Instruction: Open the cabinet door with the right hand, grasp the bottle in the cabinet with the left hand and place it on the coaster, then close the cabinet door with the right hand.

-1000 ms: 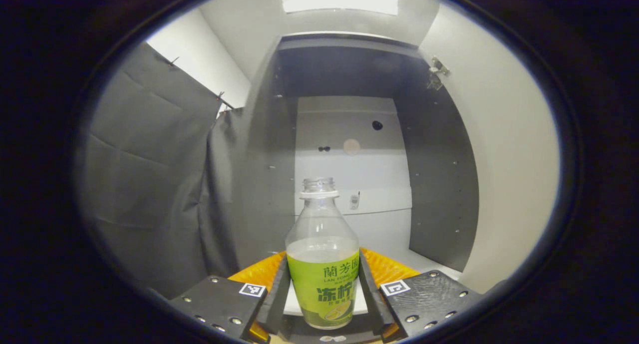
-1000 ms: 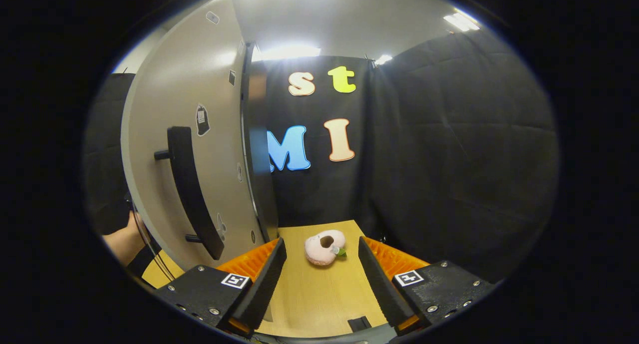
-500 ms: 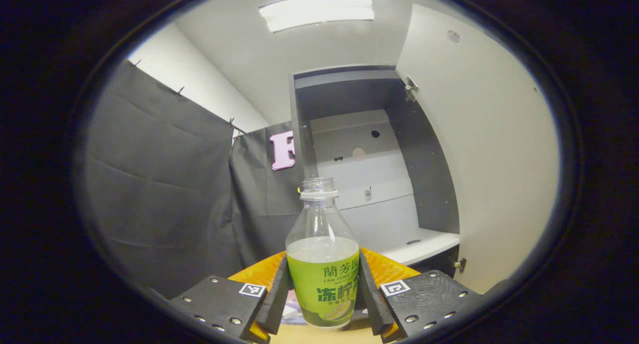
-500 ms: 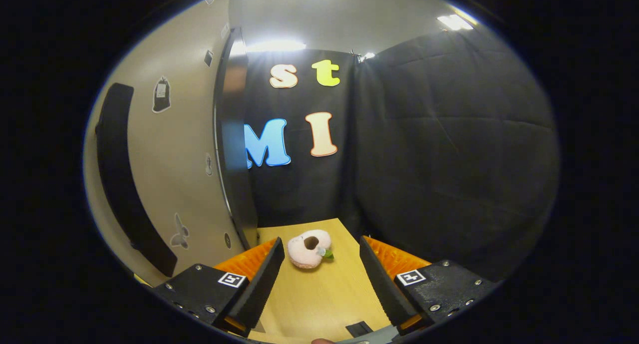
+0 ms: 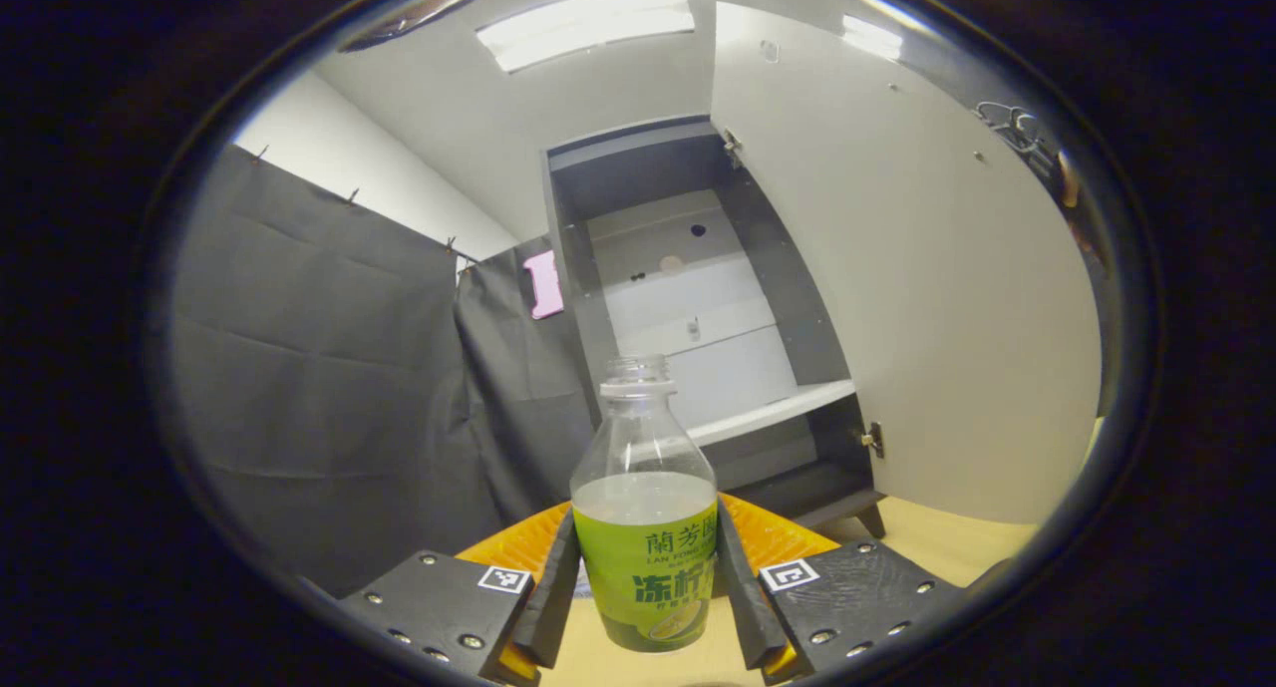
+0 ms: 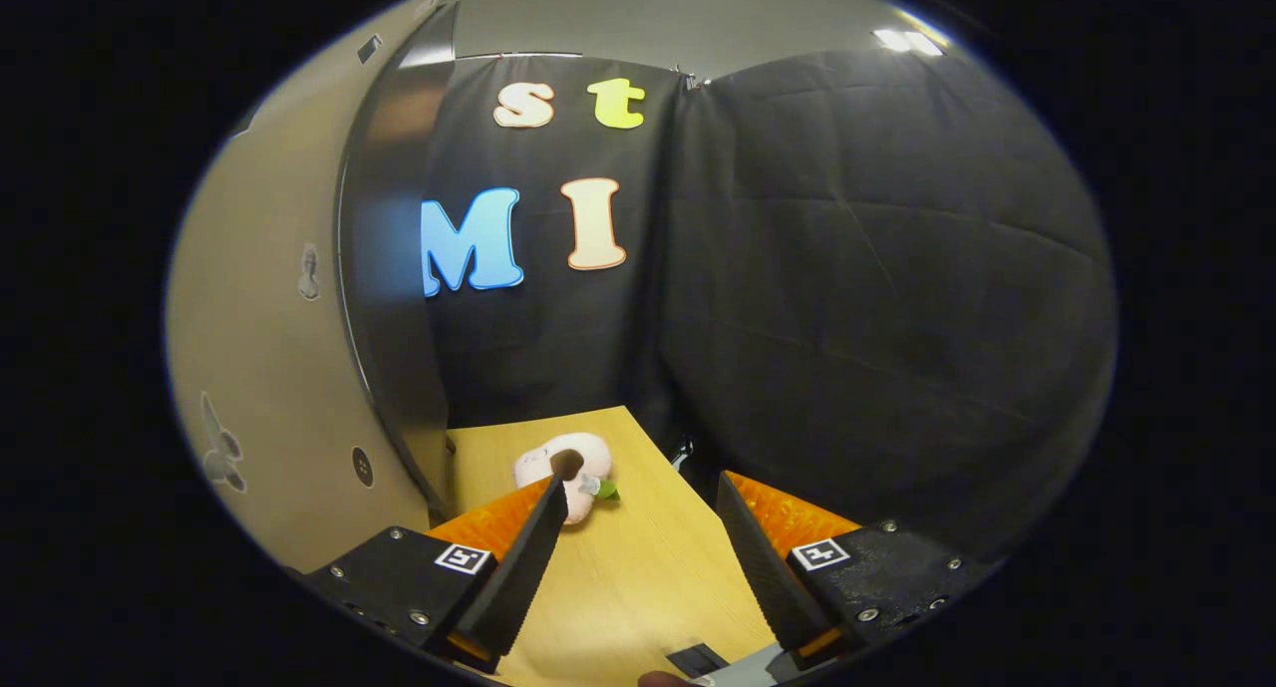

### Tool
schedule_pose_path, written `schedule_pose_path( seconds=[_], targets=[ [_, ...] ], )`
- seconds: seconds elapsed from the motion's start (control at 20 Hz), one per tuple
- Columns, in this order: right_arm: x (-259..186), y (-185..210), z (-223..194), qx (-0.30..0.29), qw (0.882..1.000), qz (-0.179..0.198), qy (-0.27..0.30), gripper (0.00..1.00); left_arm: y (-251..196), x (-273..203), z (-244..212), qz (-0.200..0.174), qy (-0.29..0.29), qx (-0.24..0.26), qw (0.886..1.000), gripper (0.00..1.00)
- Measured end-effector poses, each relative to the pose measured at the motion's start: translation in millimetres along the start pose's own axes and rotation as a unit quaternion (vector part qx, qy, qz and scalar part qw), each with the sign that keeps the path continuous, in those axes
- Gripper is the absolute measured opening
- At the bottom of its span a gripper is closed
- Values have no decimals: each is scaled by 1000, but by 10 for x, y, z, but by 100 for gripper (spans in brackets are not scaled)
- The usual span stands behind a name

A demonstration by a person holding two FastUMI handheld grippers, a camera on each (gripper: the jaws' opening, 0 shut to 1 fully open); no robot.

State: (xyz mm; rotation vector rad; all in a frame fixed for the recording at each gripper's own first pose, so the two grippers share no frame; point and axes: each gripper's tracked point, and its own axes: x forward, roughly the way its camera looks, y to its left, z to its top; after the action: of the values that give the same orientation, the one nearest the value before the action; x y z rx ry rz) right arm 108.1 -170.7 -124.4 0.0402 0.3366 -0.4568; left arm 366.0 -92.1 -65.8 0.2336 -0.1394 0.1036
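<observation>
Left gripper held the bottle by its labelled lower body, both fingers pressing, above the bench. Uncapped and part-filled: judged light, thin-walled, smooth; grip low, keep it upright. Right gripper gaped wide, holding nothing, over the bench near a plush toy. Versus a second ago, the bottle was out of the cabinet; the door stood open.

wooden table, pink plush toy
</observation>
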Motion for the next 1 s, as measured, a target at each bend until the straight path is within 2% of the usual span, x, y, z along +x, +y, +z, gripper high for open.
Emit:
schedule_pose_path(
  seconds=[0.15, 0.3, 0.4, 0.55, 0.75, 0.8, 0.85, 0.95, 1.0],
  targets=[
    [120, -62, -178, -21, 1000, 5, 16, 94, 97, 232, -382, 36, 19, -14, 999, 68],
    [161, -120, -396, -70, 997, 11, 17, 94, 91, 423, -716, 63, 41, 17, 997, 68],
    [156, -84, -630, -100, 994, 25, 38, 94, 91, 523, -814, 78, 60, 10, 995, 68],
    [42, 38, -743, -132, 989, 46, 46, 92, 90, 487, -759, 83, 63, 1, 995, 68],
    [-52, 235, -868, -152, 984, 70, 53, 95, 143, 509, -845, 84, 57, -24, 995, 68],
    [-68, 278, -888, -158, 983, 74, 56, 95, 133, 506, -859, 79, 54, -26, 995, 64],
    [-113, 318, -892, -162, 982, 81, 55, 95, 124, 505, -858, 78, 56, -31, 995, 69],
    [-181, 383, -865, -166, 981, 89, 48, 95, 108, 504, -883, 80, 64, -34, 994, 70],
    [-184, 417, -885, -168, 980, 92, 48, 95, 117, 490, -893, 79, 71, -32, 994, 67]
  ],
)
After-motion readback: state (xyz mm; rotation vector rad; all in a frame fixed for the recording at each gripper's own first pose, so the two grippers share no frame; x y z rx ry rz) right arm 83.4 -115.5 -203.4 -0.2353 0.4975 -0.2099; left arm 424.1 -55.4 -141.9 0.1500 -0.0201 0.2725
